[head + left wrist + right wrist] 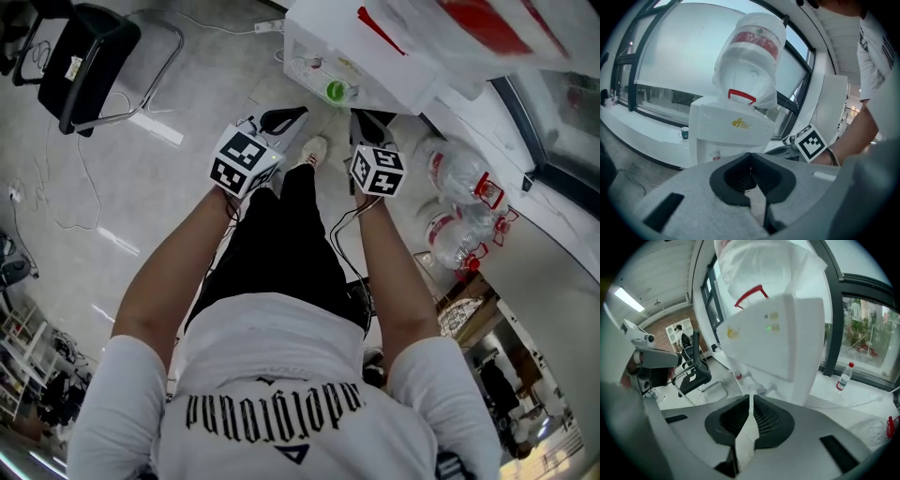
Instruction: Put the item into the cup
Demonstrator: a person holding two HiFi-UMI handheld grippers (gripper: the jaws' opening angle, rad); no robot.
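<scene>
The person stands facing a white water dispenser [726,131] with both tools held out toward it. The left gripper [750,157] has its jaws pressed together on nothing, and so does the right gripper [750,399]. A small cup [684,133] stands on the window ledge [628,117], well apart, at about ten o'clock from the left gripper. I cannot make out the item.

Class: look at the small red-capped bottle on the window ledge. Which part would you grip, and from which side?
Probably grip the bottle around its mid-body, coming level from the room side: it stands upright, slim and round, with the window behind it.
</scene>
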